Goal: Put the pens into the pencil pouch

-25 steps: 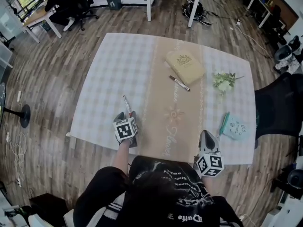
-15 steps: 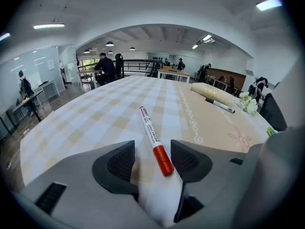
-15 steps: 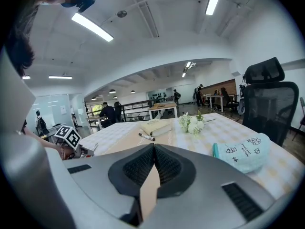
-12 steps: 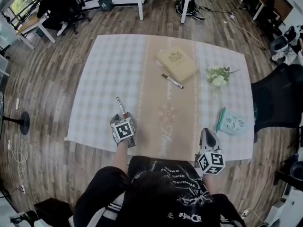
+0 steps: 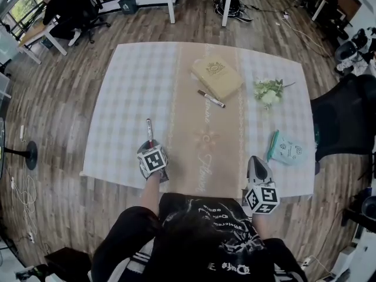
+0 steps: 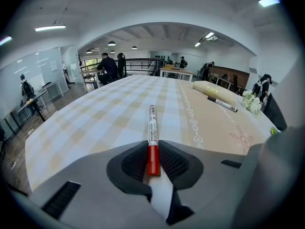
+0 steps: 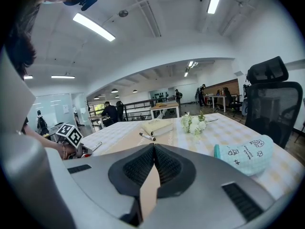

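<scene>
A red-capped marker pen (image 6: 152, 132) lies on the checked tablecloth (image 5: 129, 87), pointing away from me. My left gripper (image 6: 153, 163) has just been closing, and its pads now press on the pen's red end. From the head view, that pen (image 5: 149, 131) sticks out ahead of the left gripper (image 5: 151, 145). A black pen (image 5: 211, 98) lies mid-table beside a tan book (image 5: 216, 77). The teal pencil pouch (image 5: 288, 151) sits at the right, ahead of my right gripper (image 5: 254, 165). The right gripper (image 7: 153, 149) is shut with nothing in it, near the front edge.
White flowers (image 5: 268, 93) lie right of the book. A black office chair (image 5: 343, 122) stands off the table's right side. The person's body fills the near edge. Desks, chairs and seated people are in the room beyond the table.
The red pen has swung a little and now points straighter away from the left gripper. The right gripper has hardly moved.
</scene>
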